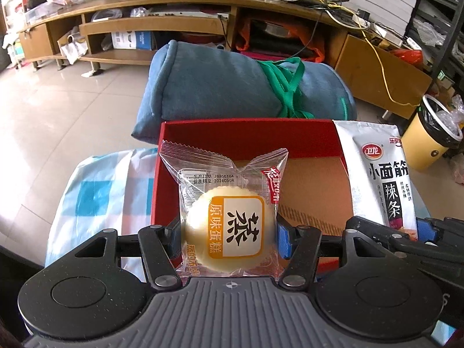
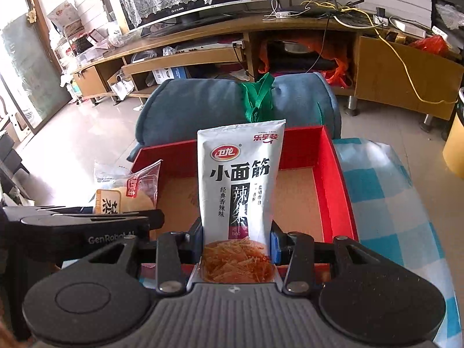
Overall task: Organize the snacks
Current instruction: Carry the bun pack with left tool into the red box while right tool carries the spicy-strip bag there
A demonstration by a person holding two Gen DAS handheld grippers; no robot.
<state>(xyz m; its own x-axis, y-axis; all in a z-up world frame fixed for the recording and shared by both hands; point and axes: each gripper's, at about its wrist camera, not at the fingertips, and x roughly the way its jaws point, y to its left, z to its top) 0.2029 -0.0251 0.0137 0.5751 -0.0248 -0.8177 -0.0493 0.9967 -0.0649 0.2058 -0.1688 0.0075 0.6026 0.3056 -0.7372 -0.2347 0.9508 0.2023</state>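
My left gripper is shut on a clear-wrapped yellow cake with an orange label, held over the near left part of a red box with a brown floor. My right gripper is shut on a white spicy-strip snack pouch, held upright over the same red box. In the left wrist view the pouch and right gripper show at the right. In the right wrist view the cake and left gripper show at the left.
The box sits on a blue-and-white checked cloth. A rolled blue blanket with green straps lies just behind it. A wooden TV bench with cables stands at the back. A yellow bin stands on the floor at right.
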